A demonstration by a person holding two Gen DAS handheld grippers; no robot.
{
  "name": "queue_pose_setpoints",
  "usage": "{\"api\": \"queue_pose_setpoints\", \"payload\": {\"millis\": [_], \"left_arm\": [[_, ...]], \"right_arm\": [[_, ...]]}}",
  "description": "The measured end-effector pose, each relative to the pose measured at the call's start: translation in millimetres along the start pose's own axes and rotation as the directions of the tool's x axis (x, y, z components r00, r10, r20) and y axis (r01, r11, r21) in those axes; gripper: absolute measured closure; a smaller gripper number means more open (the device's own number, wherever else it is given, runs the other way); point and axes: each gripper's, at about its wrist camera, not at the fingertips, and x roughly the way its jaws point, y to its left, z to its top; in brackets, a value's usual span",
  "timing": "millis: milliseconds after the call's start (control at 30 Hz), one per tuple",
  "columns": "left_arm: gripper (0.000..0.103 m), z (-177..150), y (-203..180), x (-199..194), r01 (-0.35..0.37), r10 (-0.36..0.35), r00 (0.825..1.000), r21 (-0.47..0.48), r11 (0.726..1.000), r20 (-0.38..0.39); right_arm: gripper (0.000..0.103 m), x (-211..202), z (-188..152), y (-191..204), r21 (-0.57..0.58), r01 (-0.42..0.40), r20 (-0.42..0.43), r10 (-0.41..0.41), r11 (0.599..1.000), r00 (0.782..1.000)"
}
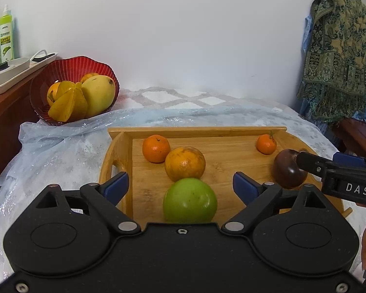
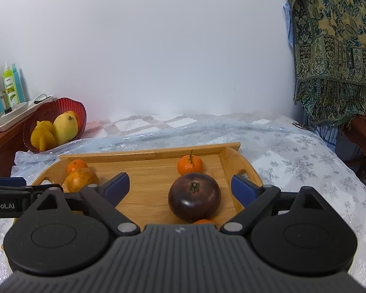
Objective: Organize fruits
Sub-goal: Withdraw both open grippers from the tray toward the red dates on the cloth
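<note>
Both tongs stand wide, nothing gripped. L→R: bottles (image 1: 5,36) and white tray (image 1: 9,73) on wood shelf far left; red bowl (image 1: 73,66) beside it w/ starfruit (image 1: 69,106), mango (image 1: 98,95) + an orange behind; bamboo tray (image 1: 197,131) on frosted cloth (image 1: 61,151), patterned shawl (image 1: 339,48) hanging far right.

Left gripper (image 1: 180,185): blue pads well apart; green apple (image 1: 189,200) sits just ahead between them, pads not touching it; big orange (image 1: 185,167) right behind apple, touching it; smaller orange (image 1: 156,148) touching that one at back left — both crowd the far side of the apple.

Right gripper (image 2: 180,186): pads spread, dark purple fruit (image 2: 194,200) between, not pressed; stemmed mandarin (image 2: 190,164) just behind it near tray's back wall; another orange bit peeks under the gripper body, mostly hidden.
</note>
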Motion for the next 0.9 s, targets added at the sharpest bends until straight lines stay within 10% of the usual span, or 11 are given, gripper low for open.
{"api": "queue_pose_setpoints", "payload": {"millis": [900], "left_arm": [[0.005, -78, 3, -63, 0.003, -0.003, 0.999, -0.001, 1.0, 0.04]], "right_arm": [[0.004, -67, -66, 14, -0.009, 0.02, 0.07, -0.02, 1.0, 0.997]]}}
